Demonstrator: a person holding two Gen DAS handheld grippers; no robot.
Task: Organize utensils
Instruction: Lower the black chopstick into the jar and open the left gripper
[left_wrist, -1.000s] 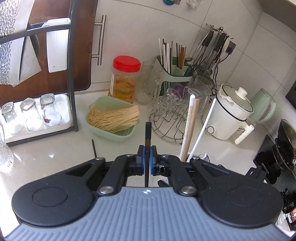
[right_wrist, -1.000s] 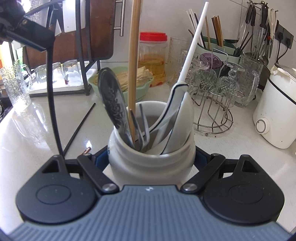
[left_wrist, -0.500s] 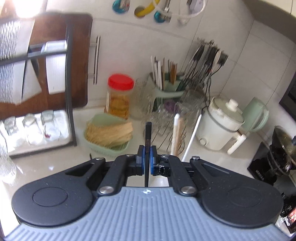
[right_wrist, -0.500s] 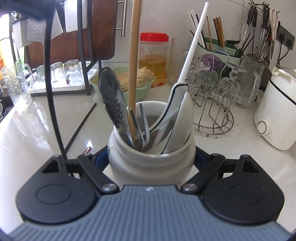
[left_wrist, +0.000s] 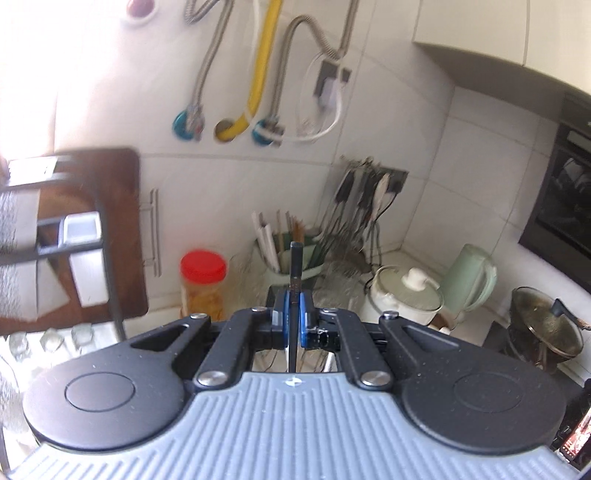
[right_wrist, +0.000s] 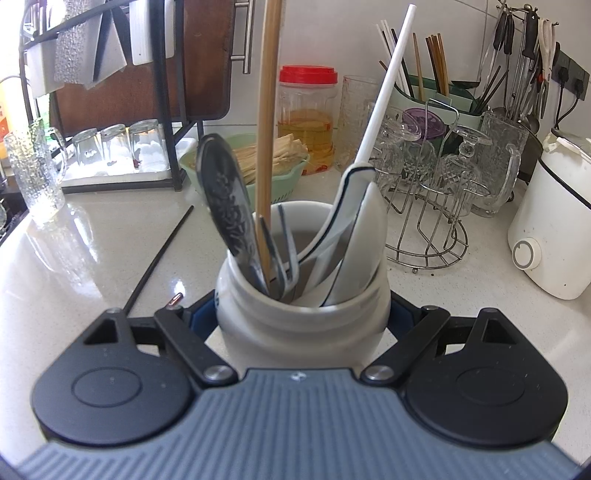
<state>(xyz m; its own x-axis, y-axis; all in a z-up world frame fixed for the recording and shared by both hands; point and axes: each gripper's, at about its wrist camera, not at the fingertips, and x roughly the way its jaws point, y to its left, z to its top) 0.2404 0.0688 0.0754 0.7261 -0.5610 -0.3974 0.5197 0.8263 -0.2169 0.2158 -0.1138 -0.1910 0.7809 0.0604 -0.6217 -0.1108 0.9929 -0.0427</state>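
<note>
Pinching a black chopstick (left_wrist: 295, 269) in our left gripper (left_wrist: 293, 321), we clamped the utensil jar (right_wrist: 303, 314) with our right gripper (right_wrist: 303, 317).

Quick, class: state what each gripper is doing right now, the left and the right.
Left gripper: shut on a thin black chopstick.
Right gripper: shut on the white utensil jar, holding it on both sides.

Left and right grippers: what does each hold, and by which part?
Left gripper pinches a black chopstick near its upper end. Right gripper clasps the white utensil jar around its body.
</note>
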